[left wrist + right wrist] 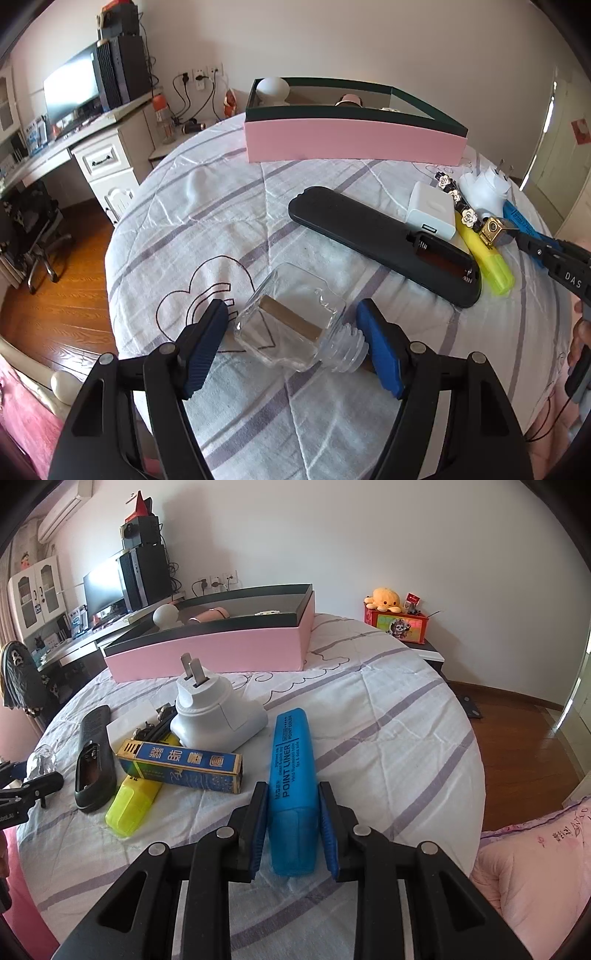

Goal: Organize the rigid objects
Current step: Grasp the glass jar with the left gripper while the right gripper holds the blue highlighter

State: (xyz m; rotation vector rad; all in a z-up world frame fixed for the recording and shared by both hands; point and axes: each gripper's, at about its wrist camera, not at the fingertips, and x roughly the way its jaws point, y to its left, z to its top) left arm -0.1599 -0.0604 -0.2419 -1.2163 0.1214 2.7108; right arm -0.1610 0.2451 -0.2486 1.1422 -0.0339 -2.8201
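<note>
Right hand-held gripper (291, 823) is clamped tight on the blue highlighter (293, 775), which is laid flat on the bed (388, 716), with the pink box (221, 651) up at 11 o'clock from it. Left hand-held gripper (291, 345) is spread around the clear glass jar (291, 321), pads seemingly not quite pressed on it, with the black remote (369, 229) at 1 o'clock.

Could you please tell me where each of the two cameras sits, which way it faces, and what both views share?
Left wrist: on the left gripper, looking down at a clear jar between its fingers; a hand shows at right.
Right wrist: on the right gripper, looking down along a blue marker it grips.
Shared: the pink box, black remote, yellow marker, bed.
</note>
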